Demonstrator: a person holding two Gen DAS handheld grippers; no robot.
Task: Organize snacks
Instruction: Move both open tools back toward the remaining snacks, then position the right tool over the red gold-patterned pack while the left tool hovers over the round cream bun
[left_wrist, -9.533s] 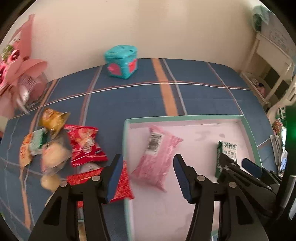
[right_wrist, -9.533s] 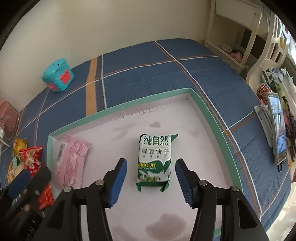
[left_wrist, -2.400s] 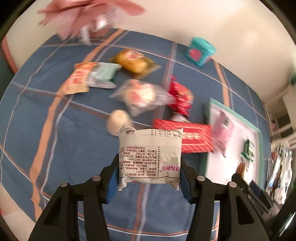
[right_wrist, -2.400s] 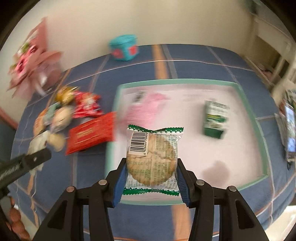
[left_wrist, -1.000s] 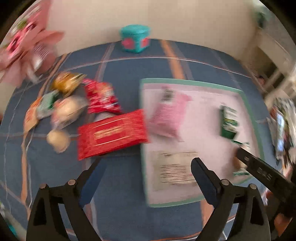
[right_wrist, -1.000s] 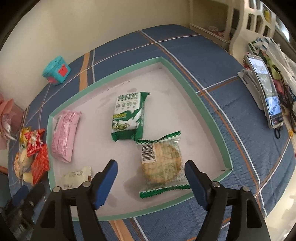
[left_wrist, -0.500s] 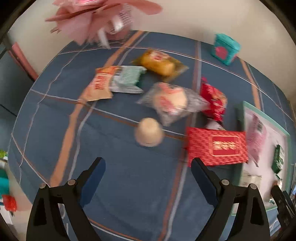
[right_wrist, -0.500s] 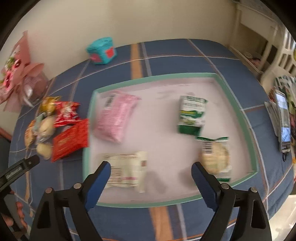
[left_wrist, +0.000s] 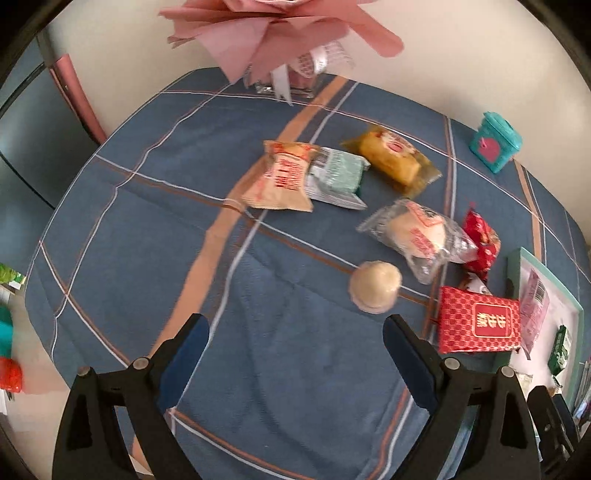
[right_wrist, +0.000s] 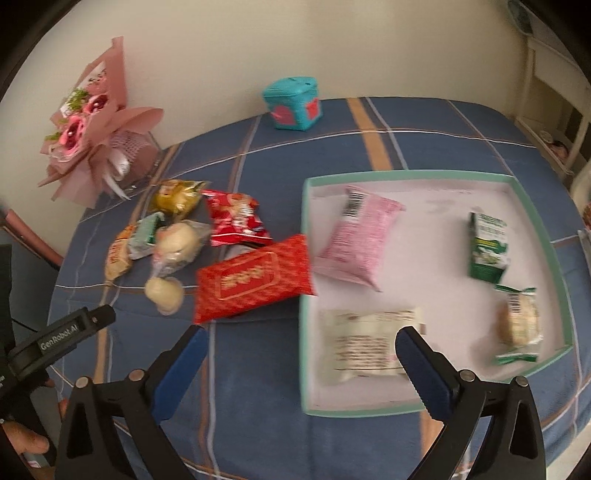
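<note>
My left gripper (left_wrist: 295, 360) is open and empty above the blue plaid cloth, just short of a round cream pastry (left_wrist: 375, 291). Beyond it lie a clear-wrapped bun (left_wrist: 417, 236), an orange packet (left_wrist: 282, 181), a green-white packet (left_wrist: 334, 177), a yellow packet (left_wrist: 393, 162), a red candy bag (left_wrist: 480, 243) and a red checked packet (left_wrist: 480, 325). My right gripper (right_wrist: 303, 365) is open and empty over the near left corner of the teal-rimmed tray (right_wrist: 304, 258). The tray holds a pink packet (right_wrist: 360, 236), a green biscuit pack (right_wrist: 487, 245), a white packet (right_wrist: 369, 341) and a wrapped round biscuit (right_wrist: 519, 325).
A pink paper bouquet (right_wrist: 88, 136) stands at the far left by the wall. A teal box (right_wrist: 293, 103) sits at the back. White shelving (right_wrist: 554, 85) stands past the right edge. The left gripper's body (right_wrist: 55, 339) shows at the lower left of the right wrist view.
Both grippers let go of their packets into the tray and opened. The left has swung left over the loose snacks, closer to the round pastry. The right has drifted left toward the tray's left edge.
</note>
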